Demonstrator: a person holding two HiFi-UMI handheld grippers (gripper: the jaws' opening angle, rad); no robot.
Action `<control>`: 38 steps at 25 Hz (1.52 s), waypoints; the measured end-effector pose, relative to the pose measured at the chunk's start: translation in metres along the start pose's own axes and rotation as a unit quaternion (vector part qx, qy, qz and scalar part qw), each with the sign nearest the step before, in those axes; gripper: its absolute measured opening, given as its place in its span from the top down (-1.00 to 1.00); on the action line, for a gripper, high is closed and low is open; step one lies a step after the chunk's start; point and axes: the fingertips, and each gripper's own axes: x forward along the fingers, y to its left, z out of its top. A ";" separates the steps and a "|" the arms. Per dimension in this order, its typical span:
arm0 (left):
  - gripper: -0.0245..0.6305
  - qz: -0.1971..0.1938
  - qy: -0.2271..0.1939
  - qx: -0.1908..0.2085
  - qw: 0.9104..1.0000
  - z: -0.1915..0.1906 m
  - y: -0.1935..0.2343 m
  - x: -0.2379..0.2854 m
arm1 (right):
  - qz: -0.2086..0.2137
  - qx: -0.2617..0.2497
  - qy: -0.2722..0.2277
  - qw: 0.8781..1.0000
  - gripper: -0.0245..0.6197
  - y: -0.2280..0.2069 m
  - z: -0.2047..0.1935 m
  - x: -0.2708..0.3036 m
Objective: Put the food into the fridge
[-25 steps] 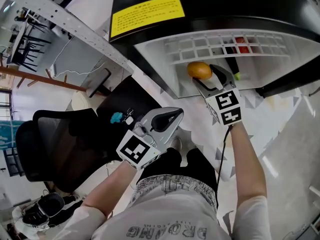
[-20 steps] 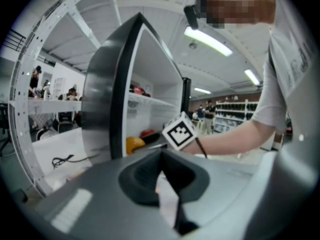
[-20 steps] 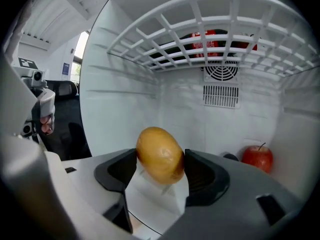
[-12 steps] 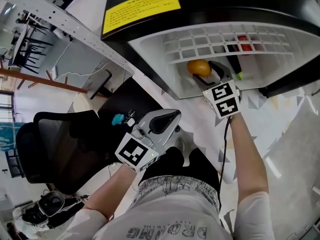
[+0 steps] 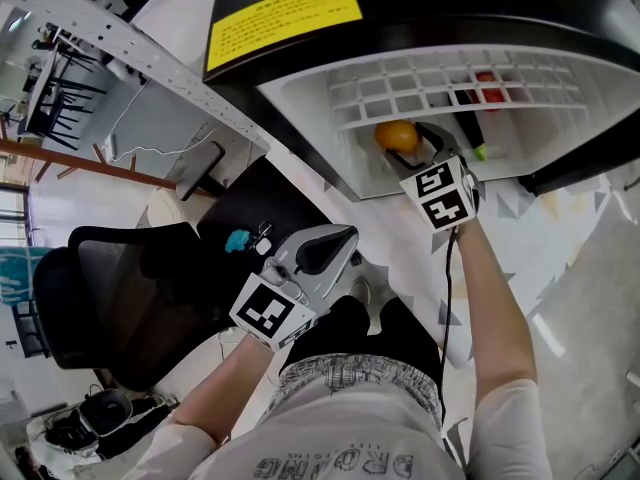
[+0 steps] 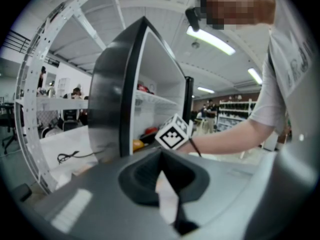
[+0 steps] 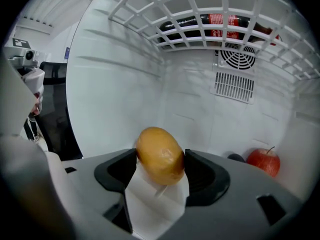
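black office chair [image 5: 120,298] | perforated metal beam [image 5: 120,46] | small blue thing [image 5: 236,239]

The fridge [image 5: 450,8] shell is glossy black, its plastic shelf [image 7: 224,19] matt white, the fruit [image 7: 160,155] smooth-skinned.

Oval orange-yellow food [image 7: 160,151] pinched by right claw [image 7: 160,163]; inside open fridge [image 7: 115,84].

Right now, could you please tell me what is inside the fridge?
The right tool holds a yellow-orange fruit inside the fridge; a red apple lies at the back, a dark bottle on the wire shelf above. The tool's body covers the floor beneath.
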 end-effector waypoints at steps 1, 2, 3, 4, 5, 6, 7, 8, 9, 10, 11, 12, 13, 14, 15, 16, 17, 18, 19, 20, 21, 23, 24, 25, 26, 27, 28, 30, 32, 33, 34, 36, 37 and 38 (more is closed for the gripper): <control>0.91 0.000 0.001 0.000 1.000 0.000 0.000 -0.001 | -0.001 -0.001 0.000 1.000 0.04 0.000 0.000 0.001; 0.91 0.001 0.001 -0.001 1.000 -0.001 0.000 -0.002 | 0.000 -0.002 0.000 1.000 0.04 0.001 0.000 0.002; 0.91 0.002 0.003 -0.001 1.000 -0.002 0.000 -0.002 | 0.000 -0.004 -0.001 1.000 0.04 0.001 0.000 0.002; 0.91 0.004 0.005 -0.002 1.000 -0.003 0.001 -0.003 | 0.000 -0.007 -0.001 1.000 0.04 0.002 0.000 0.003; 0.91 0.005 0.008 -0.002 1.000 -0.004 0.001 -0.004 | -0.001 -0.011 -0.001 1.000 0.04 0.003 0.000 0.003; 0.91 0.006 0.010 -0.002 1.000 -0.005 0.002 -0.004 | -0.002 -0.015 0.000 1.000 0.04 0.003 0.001 0.004; 0.91 0.006 0.008 -0.003 1.000 -0.004 0.001 -0.004 | -0.003 -0.017 0.001 1.000 0.04 0.003 0.001 0.004; 0.91 0.004 0.007 -0.003 1.000 -0.003 0.001 -0.003 | -0.004 -0.018 0.002 1.000 0.04 0.003 0.001 0.004; 0.91 0.003 0.006 -0.003 1.000 -0.003 0.001 -0.004 | -0.004 -0.017 0.002 1.000 0.04 0.003 0.001 0.004; 0.91 0.003 0.006 -0.004 1.000 -0.003 0.000 -0.004 | -0.003 -0.015 0.002 1.000 0.04 0.004 0.001 0.005; 0.91 0.003 0.007 -0.004 1.000 -0.004 0.001 -0.005 | -0.001 -0.014 0.001 1.000 0.04 0.004 0.001 0.005; 0.91 0.003 0.008 -0.005 1.000 -0.004 0.001 -0.005 | -0.001 -0.015 0.000 1.000 0.04 0.005 0.001 0.005; 0.91 0.004 0.008 -0.005 1.000 -0.005 0.002 -0.006 | 0.000 -0.016 -0.001 1.000 0.04 0.005 0.001 0.005; 0.91 0.004 0.008 -0.006 1.000 -0.005 0.002 -0.006 | -0.001 -0.017 -0.001 1.000 0.05 0.005 0.001 0.006; 0.91 0.005 0.008 -0.006 1.000 -0.005 0.003 -0.007 | -0.001 -0.019 -0.001 1.000 0.05 0.005 0.001 0.006; 0.91 0.005 0.008 -0.006 1.000 -0.005 0.003 -0.008 | -0.002 -0.021 -0.001 1.000 0.04 0.005 0.001 0.006; 0.91 0.006 0.008 -0.006 1.000 -0.006 0.003 -0.009 | -0.003 -0.022 0.000 1.000 0.04 0.005 0.002 0.006; 0.91 0.006 0.008 -0.007 1.000 -0.006 0.004 -0.009 | -0.003 -0.024 0.001 1.000 0.04 0.005 0.002 0.006; 0.91 0.007 0.008 -0.007 1.000 -0.006 0.004 -0.010 | -0.004 -0.025 0.002 1.000 0.04 0.006 0.002 0.006; 0.91 0.007 0.007 -0.008 1.000 -0.005 0.005 -0.011 | -0.004 -0.026 0.003 1.000 0.05 0.006 0.002 0.005; 0.91 0.007 0.006 -0.008 1.000 -0.004 0.005 -0.011 | -0.004 -0.025 0.003 1.000 0.04 0.006 0.002 0.006; 0.91 0.007 0.004 -0.008 1.000 -0.003 0.006 -0.012 | -0.005 -0.024 0.002 1.000 0.05 0.005 0.002 0.006; 0.91 0.007 0.003 -0.008 1.000 -0.003 0.006 -0.012 | -0.006 -0.024 0.002 1.000 0.05 0.004 0.002 0.006; 0.91 0.007 0.003 -0.008 1.000 -0.002 0.006 -0.012 | -0.006 -0.024 0.003 1.000 0.05 0.004 0.003 0.006; 0.91 0.007 0.002 -0.008 1.000 -0.002 0.006 -0.012 | -0.006 -0.024 0.003 1.000 0.04 0.004 0.003 0.005; 0.91 0.007 0.002 -0.008 1.000 -0.002 0.006 -0.012 | -0.005 -0.023 0.003 1.000 0.05 0.004 0.003 0.005; 0.91 0.006 0.002 -0.008 1.000 -0.001 0.006 -0.013 | -0.004 -0.022 0.004 1.000 0.05 0.005 0.004 0.004; 0.91 0.006 0.001 -0.008 1.000 0.001 0.006 -0.014 | -0.002 -0.023 0.006 1.000 0.05 0.006 0.004 0.003; 0.91 0.006 -0.001 -0.007 1.000 0.003 0.006 -0.015 | -0.002 -0.024 0.007 1.000 0.05 0.006 0.005 0.002; 0.91 0.006 -0.002 -0.007 1.000 0.004 0.006 -0.015 | -0.003 -0.024 0.007 1.000 0.05 0.006 0.006 0.001; 0.91 0.005 -0.003 -0.006 1.000 0.005 0.006 -0.015 | -0.003 -0.024 0.006 1.000 0.05 0.005 0.007 0.000; 0.91 0.004 -0.003 -0.006 1.000 0.006 0.005 -0.016 | -0.004 -0.021 0.004 1.000 0.05 0.006 0.008 -0.002; 0.91 0.004 -0.003 -0.006 1.000 0.006 0.004 -0.017 | -0.004 -0.020 0.004 1.000 0.05 0.006 0.008 -0.004; 0.91 0.003 -0.004 -0.007 1.000 0.007 0.004 -0.017 | -0.003 -0.018 0.004 1.000 0.05 0.007 0.008 -0.005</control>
